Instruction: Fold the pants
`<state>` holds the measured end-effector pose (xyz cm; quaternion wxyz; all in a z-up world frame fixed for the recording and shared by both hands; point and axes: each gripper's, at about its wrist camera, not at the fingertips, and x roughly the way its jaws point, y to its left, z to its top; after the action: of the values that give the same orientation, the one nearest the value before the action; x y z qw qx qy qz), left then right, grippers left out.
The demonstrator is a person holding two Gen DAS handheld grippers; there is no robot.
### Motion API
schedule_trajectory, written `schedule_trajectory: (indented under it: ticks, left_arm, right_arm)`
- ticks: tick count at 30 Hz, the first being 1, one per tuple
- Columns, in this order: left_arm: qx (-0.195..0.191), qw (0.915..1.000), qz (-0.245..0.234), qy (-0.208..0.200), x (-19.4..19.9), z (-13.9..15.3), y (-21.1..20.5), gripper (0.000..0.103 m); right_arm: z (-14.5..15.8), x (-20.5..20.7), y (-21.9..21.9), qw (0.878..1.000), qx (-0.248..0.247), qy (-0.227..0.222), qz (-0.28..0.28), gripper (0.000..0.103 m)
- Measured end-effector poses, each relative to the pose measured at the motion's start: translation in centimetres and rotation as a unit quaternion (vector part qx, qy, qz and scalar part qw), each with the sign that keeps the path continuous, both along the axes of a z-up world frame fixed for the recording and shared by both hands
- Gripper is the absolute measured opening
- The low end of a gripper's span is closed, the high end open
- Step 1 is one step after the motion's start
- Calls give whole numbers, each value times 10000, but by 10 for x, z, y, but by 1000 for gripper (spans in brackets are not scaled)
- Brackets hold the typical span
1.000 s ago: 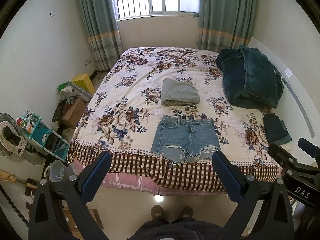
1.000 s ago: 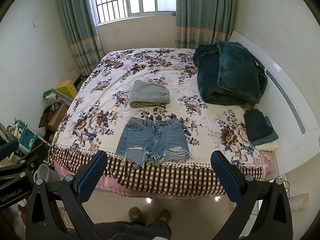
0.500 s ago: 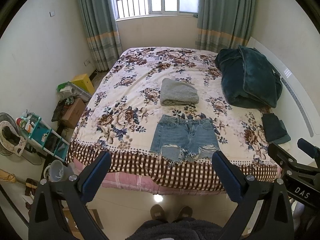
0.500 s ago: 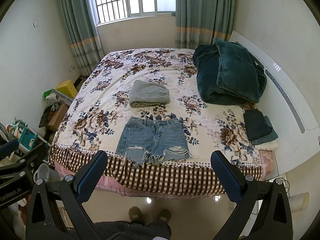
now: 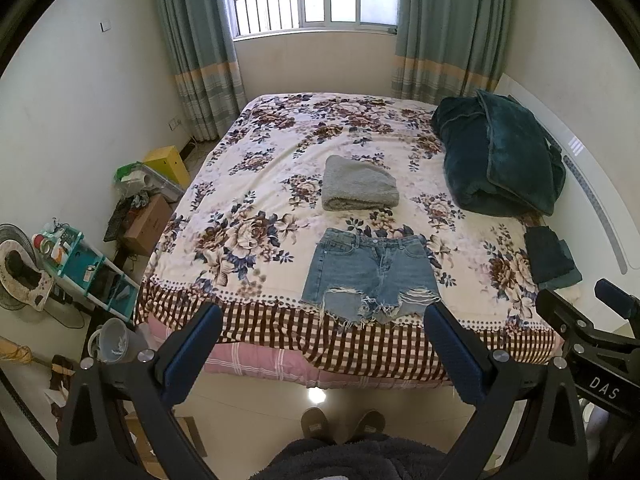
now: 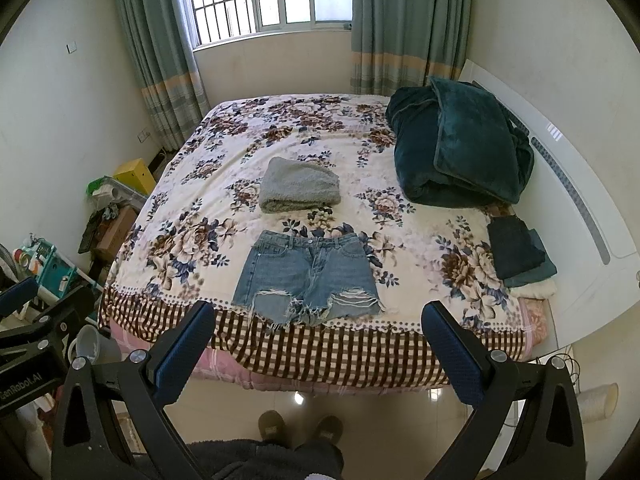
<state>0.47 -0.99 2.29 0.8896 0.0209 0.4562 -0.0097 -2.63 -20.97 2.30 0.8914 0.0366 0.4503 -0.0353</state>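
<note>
Shorts (image 5: 370, 274) lie flat on bed (image 5: 248, 200), soft denim; pinch waistband at 12 o'clock; both grippers' fingers (image 5: 192, 350) released

The floral bed (image 5: 256, 184) carries denim shorts (image 5: 370, 270), a grey towel (image 5: 358, 184) and a teal blanket (image 5: 500, 156).

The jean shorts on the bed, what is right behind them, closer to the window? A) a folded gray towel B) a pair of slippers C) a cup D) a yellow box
A: the folded gray towel lies on the bedspread just past the waistband of the jean shorts.
</note>
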Motion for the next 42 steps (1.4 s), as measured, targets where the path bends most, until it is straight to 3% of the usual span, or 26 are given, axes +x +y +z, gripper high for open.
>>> schedule_trajectory:
  ticks: [8, 14, 18, 26, 32, 35, 42]
  left_arm:
    - [138, 9998, 47, -123, 4, -5, 0, 103]
    - [556, 9983, 46, -168, 42, -48, 9, 103]
    - [610, 9980, -82, 119, 79, -87, 8, 103]
    - [630, 9950, -174, 752, 144, -167, -20, 103]
    - [701, 9895, 133, 1255, 186, -235, -59, 103]
    - [818, 9847, 290, 1510, 207, -278, -88, 103]
    - [576, 9730, 559, 2165, 239, -406, -181, 103]
  right_arm:
    - [-5, 1, -1, 9999, 57, 33, -117, 103]
    - [-36, 26, -9, 9984, 263, 272, -419, 103]
    - [-74, 65, -19, 9964, 102, 529, -648, 103]
    - [-172, 152, -56, 9900, 111, 1203, -731, 103]
    - [-253, 232, -107, 9839, 419, 1650, -535, 103]
    - [-308, 284, -147, 9781, 622, 1964, -289, 103]
    - [-424, 383, -233, 9641, 963, 2475, -28, 103]
